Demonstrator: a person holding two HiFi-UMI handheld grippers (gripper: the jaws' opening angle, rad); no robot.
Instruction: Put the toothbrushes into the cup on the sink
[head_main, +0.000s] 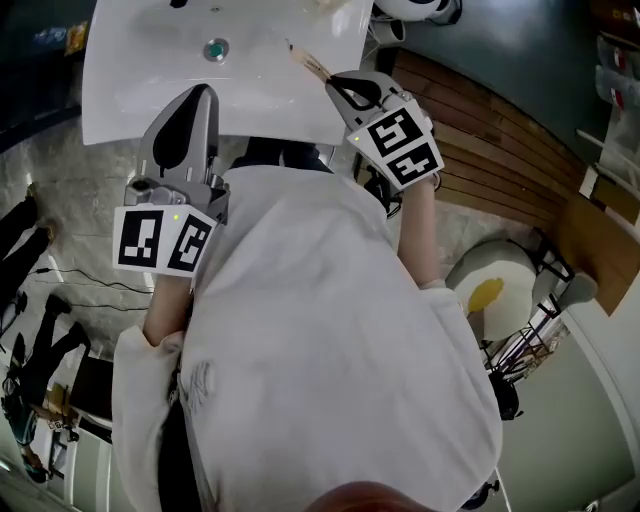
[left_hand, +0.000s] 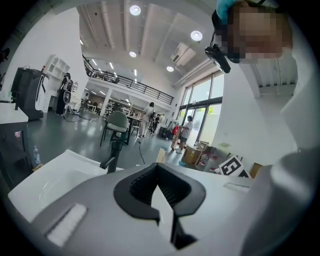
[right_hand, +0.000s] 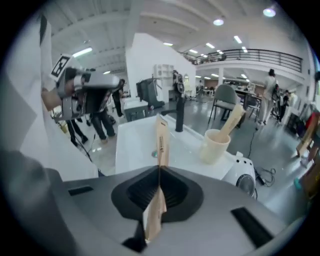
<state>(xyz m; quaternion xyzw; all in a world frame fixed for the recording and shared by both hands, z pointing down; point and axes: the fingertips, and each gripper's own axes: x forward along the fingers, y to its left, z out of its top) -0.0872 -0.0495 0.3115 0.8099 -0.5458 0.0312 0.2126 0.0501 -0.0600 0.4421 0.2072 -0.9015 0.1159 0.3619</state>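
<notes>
My right gripper (head_main: 338, 82) (right_hand: 160, 170) is shut on a wrapped, tan toothbrush (right_hand: 161, 140) (head_main: 308, 62), which sticks out past the jaws over the white sink (head_main: 130, 90) (right_hand: 135, 145). In the right gripper view a beige cup (right_hand: 214, 146) stands on the sink's far right corner with another toothbrush (right_hand: 232, 119) leaning in it. My left gripper (head_main: 200, 92) (left_hand: 158, 167) hovers at the sink's front edge, its jaws together with nothing between them.
A dark faucet (right_hand: 179, 115) (left_hand: 111, 162) rises at the sink's back, and the drain (head_main: 215, 48) sits mid-basin. A white appliance (right_hand: 245, 175) stands beside the sink, past the cup. A slatted wooden panel (head_main: 500, 130) lies to the right. People stand in the hall behind.
</notes>
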